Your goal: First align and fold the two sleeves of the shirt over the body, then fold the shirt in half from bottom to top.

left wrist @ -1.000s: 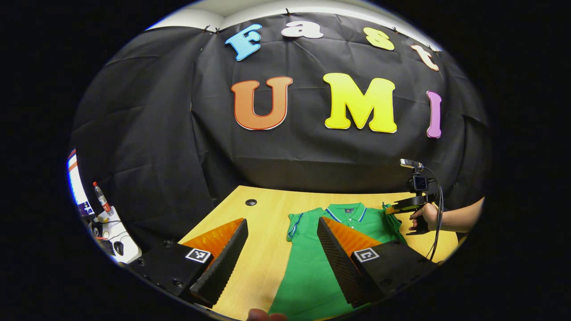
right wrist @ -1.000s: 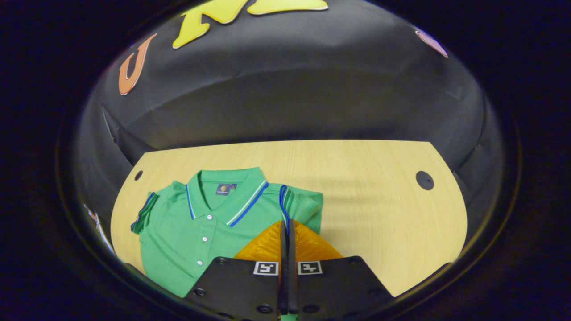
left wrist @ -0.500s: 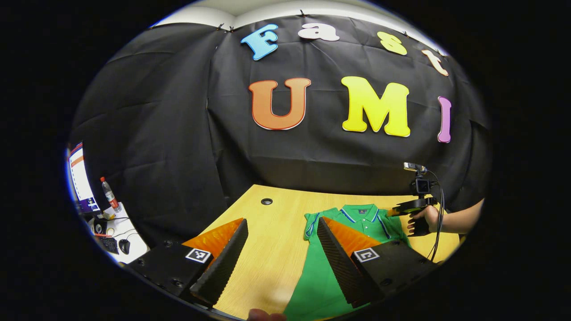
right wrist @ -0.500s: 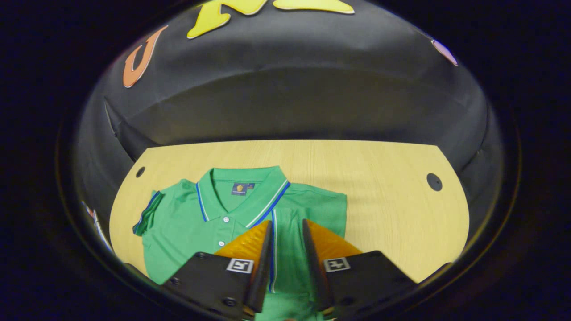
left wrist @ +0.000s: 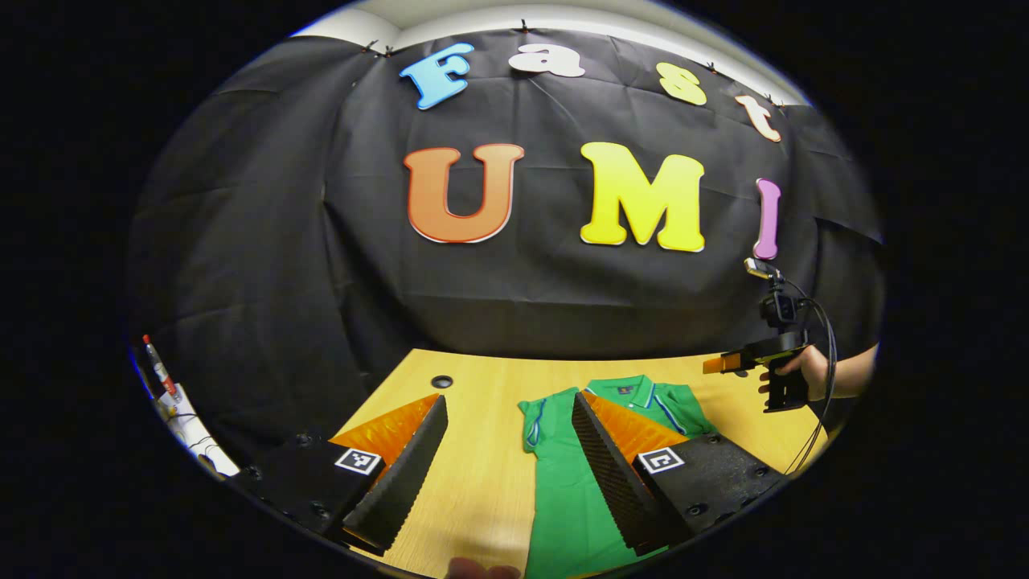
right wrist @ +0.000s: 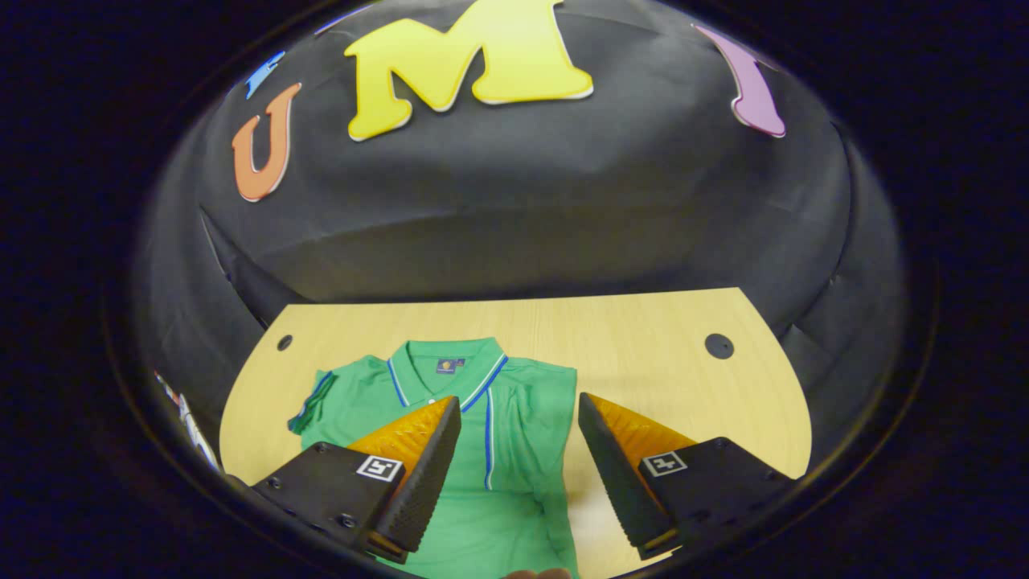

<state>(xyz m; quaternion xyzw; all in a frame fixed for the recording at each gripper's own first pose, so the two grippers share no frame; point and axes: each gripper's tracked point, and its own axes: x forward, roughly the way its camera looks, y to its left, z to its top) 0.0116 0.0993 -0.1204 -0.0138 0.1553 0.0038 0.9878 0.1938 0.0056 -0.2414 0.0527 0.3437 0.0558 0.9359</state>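
1. On the wood surface lies the green shirt, collar at the far end.
2. Its right sleeve is folded over the body. Its left sleeve sticks out.
3. The left gripper is wide open, holding nothing, and is nearer that sleeve, which lies just ahead.
4. The right gripper hangs open over the shirt.

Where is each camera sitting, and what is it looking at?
Left gripper view: rides on the left tongs, open, looking across the table at the shirt; the person's hand holds the right tongs farther off.
Right gripper view: rides on the right tongs, open above the shirt, facing the wall.
Both views share the shirt and the table.
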